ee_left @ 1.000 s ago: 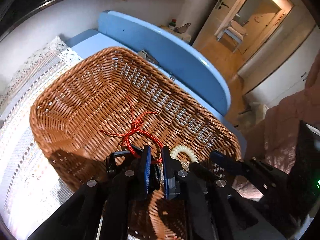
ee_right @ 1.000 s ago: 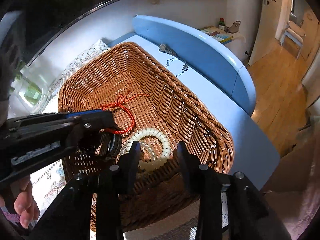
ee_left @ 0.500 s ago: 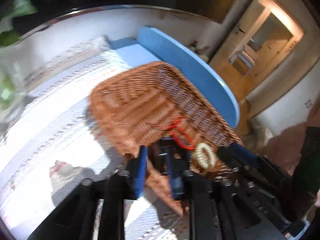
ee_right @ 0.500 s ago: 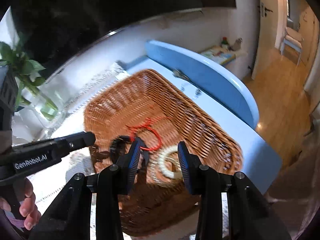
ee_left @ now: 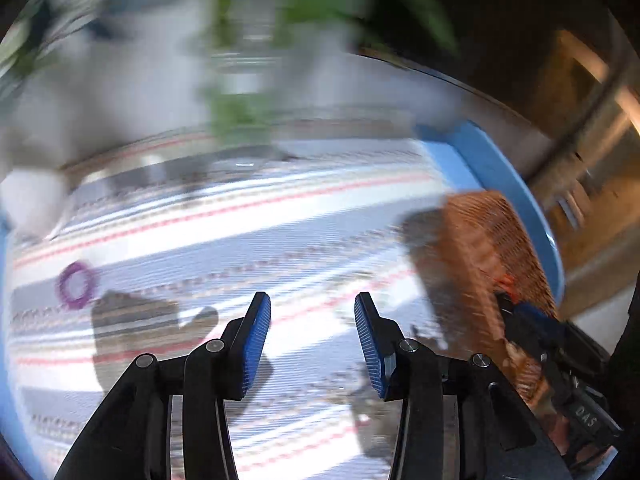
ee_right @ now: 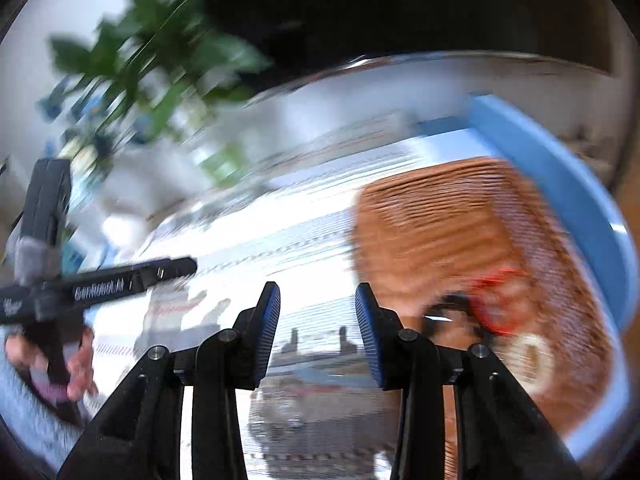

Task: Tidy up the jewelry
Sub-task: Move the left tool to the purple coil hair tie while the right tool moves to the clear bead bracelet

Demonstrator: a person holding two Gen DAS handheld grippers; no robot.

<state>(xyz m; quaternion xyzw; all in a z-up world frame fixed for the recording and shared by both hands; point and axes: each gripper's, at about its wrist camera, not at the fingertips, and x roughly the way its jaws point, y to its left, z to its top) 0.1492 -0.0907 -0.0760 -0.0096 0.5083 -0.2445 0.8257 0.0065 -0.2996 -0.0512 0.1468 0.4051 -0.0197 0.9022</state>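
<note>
Both views are smearing with motion blur, so fine detail is hard to read. The left gripper is hanging with its jaws spread wide and nothing between the blue pads, above a white woven table runner with red and grey stripes. Ahead and to the left of that gripper, a small purple ring-shaped piece, possibly a beaded bracelet or hair tie, is lying flat on the runner, well apart from the fingertips. To the right of the left gripper, the brown wicker basket is sitting on the runner near the blue raised edge of the table. A blurred green plant is standing far ahead.

The right gripper is also holding its jaws spread and is carrying nothing, over the striped runner. Just to its right, the wicker basket is holding a red cord bracelet, a cream beaded bracelet nearer the camera, and a dark ring-shaped piece beside the red cord; how they are touching cannot be told through the blur. To the left of the right gripper, the left gripper's black body is showing, with a hand gripping its handle. Leafy greenery is standing beyond it.
</note>
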